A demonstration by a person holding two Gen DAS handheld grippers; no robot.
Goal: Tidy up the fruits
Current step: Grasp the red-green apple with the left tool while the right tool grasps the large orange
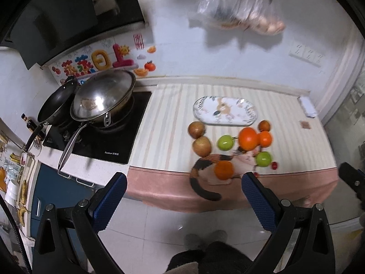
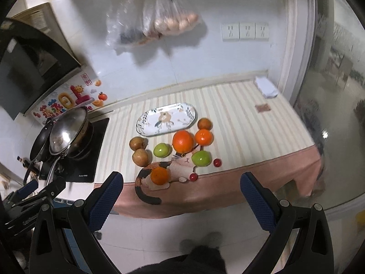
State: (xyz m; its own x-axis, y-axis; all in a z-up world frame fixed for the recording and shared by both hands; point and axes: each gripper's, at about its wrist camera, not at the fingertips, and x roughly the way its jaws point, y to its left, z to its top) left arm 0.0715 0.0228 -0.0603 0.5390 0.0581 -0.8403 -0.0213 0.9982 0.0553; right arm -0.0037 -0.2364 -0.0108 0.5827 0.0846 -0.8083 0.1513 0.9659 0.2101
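Fruits lie on a striped cloth in front of an oval patterned plate (image 1: 224, 111) (image 2: 166, 119): a big orange (image 1: 248, 138) (image 2: 182, 141), smaller oranges (image 1: 265, 138) (image 2: 203, 137), one orange on a cat-shaped mat (image 1: 224, 170) (image 2: 160, 175), green apples (image 1: 225, 142) (image 2: 162, 150), brown pears (image 1: 202, 146) (image 2: 141, 157) and small red fruits (image 2: 217, 162). My left gripper (image 1: 184, 196) and right gripper (image 2: 182, 194) are both open and empty, held back from the counter's front edge.
A stove with a lidded wok (image 1: 102, 97) (image 2: 68, 130) and a black pan (image 1: 57, 102) stands at the left. Plastic bags (image 1: 239, 6) (image 2: 155, 16) hang on the wall above. A folded white cloth (image 2: 265, 86) lies at the far right.
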